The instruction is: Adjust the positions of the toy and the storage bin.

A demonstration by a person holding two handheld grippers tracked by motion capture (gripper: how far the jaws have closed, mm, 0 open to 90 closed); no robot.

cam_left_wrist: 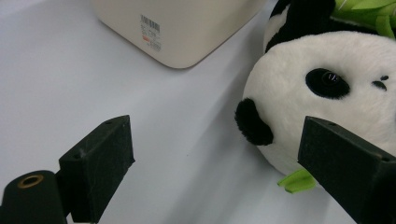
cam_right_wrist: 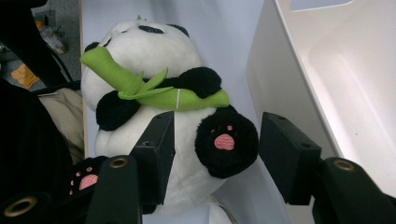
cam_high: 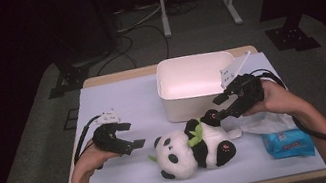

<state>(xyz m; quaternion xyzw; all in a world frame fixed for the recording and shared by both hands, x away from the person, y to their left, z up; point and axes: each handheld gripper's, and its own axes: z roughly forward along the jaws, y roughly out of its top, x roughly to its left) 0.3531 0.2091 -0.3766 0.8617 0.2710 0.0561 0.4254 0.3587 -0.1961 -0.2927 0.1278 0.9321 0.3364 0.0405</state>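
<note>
A plush panda [cam_high: 194, 149] with a green bamboo sprig lies on its back on the pale blue table cover, just in front of a white bin [cam_high: 198, 100]. My right gripper [cam_high: 217, 107] reaches in from the right over the panda's feet. In the right gripper view its jaws stand open on either side of one black paw [cam_right_wrist: 226, 140] with a pink pad, a small gap on each side. My left gripper [cam_high: 131, 135] is open, just left of the panda's head [cam_left_wrist: 327, 93], with nothing between its jaws.
The white bin [cam_right_wrist: 327, 70] stands open-topped at the table's middle back. A blue packet of wipes [cam_high: 288, 143] and a crumpled white sheet [cam_high: 268, 123] lie at the front right. The table cover [cam_high: 117, 99] is bare at the left.
</note>
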